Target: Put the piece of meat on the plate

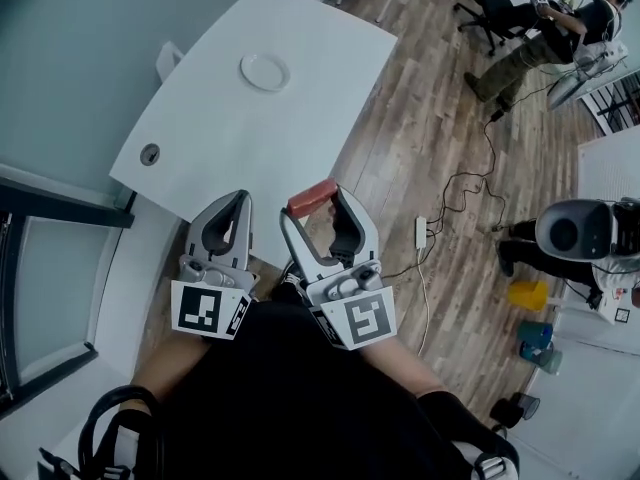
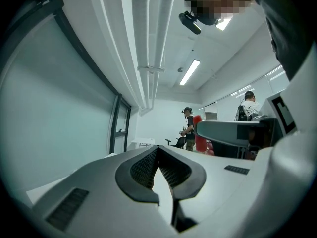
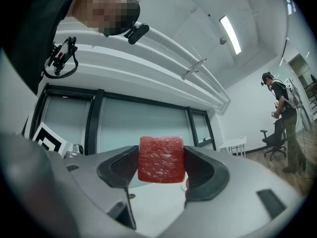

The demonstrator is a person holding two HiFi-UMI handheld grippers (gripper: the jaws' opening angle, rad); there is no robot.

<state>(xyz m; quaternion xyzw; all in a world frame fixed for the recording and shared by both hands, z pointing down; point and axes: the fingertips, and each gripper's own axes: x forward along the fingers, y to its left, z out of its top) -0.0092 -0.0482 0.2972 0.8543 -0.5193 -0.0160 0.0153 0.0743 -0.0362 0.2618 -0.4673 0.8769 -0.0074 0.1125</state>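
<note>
The head view shows the right gripper point(image 1: 318, 206) held close to the person's body at the near edge of the white table point(image 1: 300, 118). The piece of meat point(image 1: 312, 197) lies across its tips as a short reddish bar. The round white plate point(image 1: 265, 71) sits far up the table, well apart from the meat, with nothing on it. The left gripper point(image 1: 238, 208) is just to the left of the right one.

The right gripper view shows what the head view cannot: the meat's square end face. It is deep red with pale flecks and rounded corners. Dark ribbed pads point(image 3: 125, 164) pinch it on both sides, so both jaws press against it.

In the left gripper view that claw's jaws are drawn together, pads meeting, with nothing between them. The same view catches the meat as a red sliver at the right gripper's tip.

Only the head view shows the plate, and also a cable hole point(image 1: 150, 154) near the table's left edge.
</note>
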